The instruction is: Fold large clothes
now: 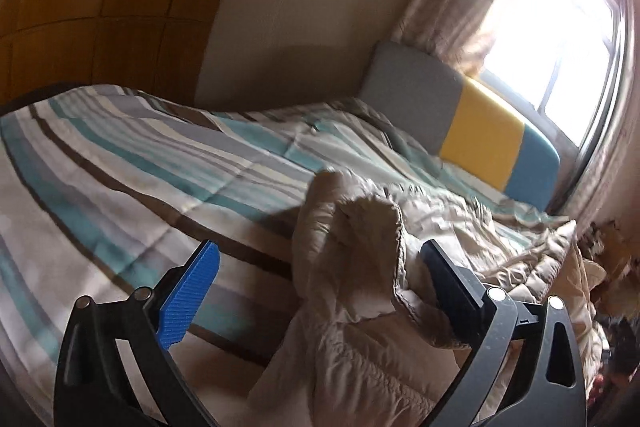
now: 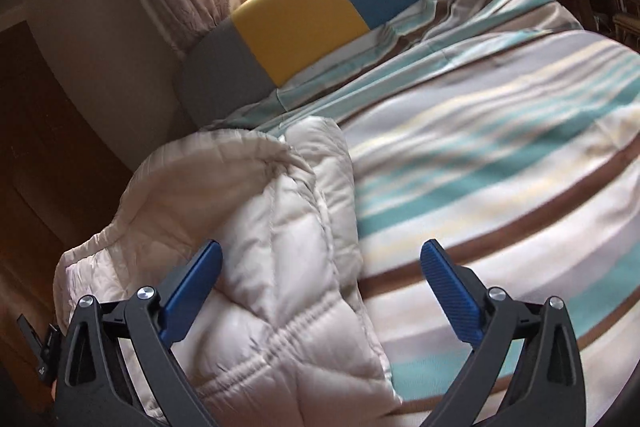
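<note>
Between the left gripper's (image 1: 320,267) spread fingers bunches the jacket (image 1: 352,251).

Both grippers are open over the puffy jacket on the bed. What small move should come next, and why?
Probably close the left gripper on the raised fold of the beige quilted jacket. Its jaws stand open with that bunched fabric between them, so a grip is near. The right gripper is open too, above the jacket's edge on the striped duvet, gripping nothing.
</note>
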{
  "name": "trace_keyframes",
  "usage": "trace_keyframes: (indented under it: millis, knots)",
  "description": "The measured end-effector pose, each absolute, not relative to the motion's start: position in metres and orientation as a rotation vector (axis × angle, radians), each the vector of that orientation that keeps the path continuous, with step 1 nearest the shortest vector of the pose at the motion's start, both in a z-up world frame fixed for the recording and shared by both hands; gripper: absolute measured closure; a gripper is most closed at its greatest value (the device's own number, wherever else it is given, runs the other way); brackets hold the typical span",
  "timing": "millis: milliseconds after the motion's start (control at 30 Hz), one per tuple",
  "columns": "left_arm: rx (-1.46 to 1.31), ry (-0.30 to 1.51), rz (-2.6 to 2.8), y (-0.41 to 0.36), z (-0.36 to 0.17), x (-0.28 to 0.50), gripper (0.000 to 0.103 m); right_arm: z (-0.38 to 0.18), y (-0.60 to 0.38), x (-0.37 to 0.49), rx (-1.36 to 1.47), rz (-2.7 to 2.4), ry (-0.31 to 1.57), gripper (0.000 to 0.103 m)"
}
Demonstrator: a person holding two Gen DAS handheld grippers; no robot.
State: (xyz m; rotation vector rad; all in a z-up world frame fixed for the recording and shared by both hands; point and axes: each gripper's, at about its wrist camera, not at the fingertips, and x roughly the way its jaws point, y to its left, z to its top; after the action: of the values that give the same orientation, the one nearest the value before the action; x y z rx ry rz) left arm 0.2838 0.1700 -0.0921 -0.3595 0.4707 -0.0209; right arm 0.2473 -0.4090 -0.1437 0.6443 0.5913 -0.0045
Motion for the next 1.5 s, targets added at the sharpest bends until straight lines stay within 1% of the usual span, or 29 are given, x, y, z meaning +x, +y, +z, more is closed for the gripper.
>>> trace_keyframes:
  millis: [100,200,267,333,533,633,667,700,833,1033,1167,1233,1300,1333,1400,1500]
  knots:
    - [-0.385,0.432,0.012,0.178,-0.088,0.28,0.003,-0.144,-0.409,0.247,0.639,-0.007,0.604,0.004]
    - [-0.324,0.413,0.06,0.178,-0.083,0.277,0.003,-0.148,-0.405,0.256,0.644,0.017,0.657,0.004]
    - [-0.369,0.383,0.026,0.183,-0.083,0.27,0.003,-0.152,-0.401,0.265,0.628,0.027,0.695,0.004]
    - [-0.385,0.417,-0.062,0.179,-0.085,0.274,0.003,-0.158,-0.396,0.275,0.613,0.029,0.724,0.004]
    - [-0.198,0.617,-0.074,0.143,-0.109,0.313,0.003,-0.174,-0.387,0.298,0.638,0.036,0.81,0.005]
    - [-0.285,0.715,-0.091,0.146,-0.121,0.337,0.003,-0.174,-0.384,0.303,0.605,0.043,0.824,0.014]
    - [-0.309,0.716,-0.091,0.148,-0.123,0.338,0.003,-0.173,-0.382,0.304,0.595,0.046,0.83,0.019]
    - [-0.33,0.702,-0.09,0.15,-0.122,0.339,0.003,-0.173,-0.381,0.304,0.586,0.047,0.835,0.021]
    - [-0.359,0.596,-0.067,0.165,-0.114,0.32,0.003,-0.174,-0.38,0.305,0.565,0.043,0.851,0.021]
    - [-0.336,0.591,-0.05,0.187,-0.114,0.293,0.003,-0.171,-0.374,0.306,0.54,0.04,0.851,0.021]
    - [-0.253,0.553,-0.02,0.191,-0.107,0.278,0.003,-0.166,-0.36,0.309,0.525,0.04,0.857,0.021]
    - [-0.239,0.556,0.071,0.199,-0.106,0.274,0.003,-0.166,-0.36,0.31,0.519,0.039,0.861,0.021]
    - [-0.287,0.568,0.168,0.214,-0.109,0.276,0.003,-0.166,-0.36,0.312,0.521,0.041,0.864,0.022]
    - [-0.386,0.553,0.134,0.226,-0.11,0.273,0.003,-0.165,-0.361,0.311,0.521,0.039,0.863,0.022]
    - [-0.449,0.522,0.029,0.229,-0.108,0.269,0.003,-0.165,-0.36,0.312,0.518,0.038,0.864,0.022]
    - [-0.35,0.552,-0.132,0.201,-0.102,0.274,0.003,-0.165,-0.361,0.312,0.523,0.042,0.859,0.021]
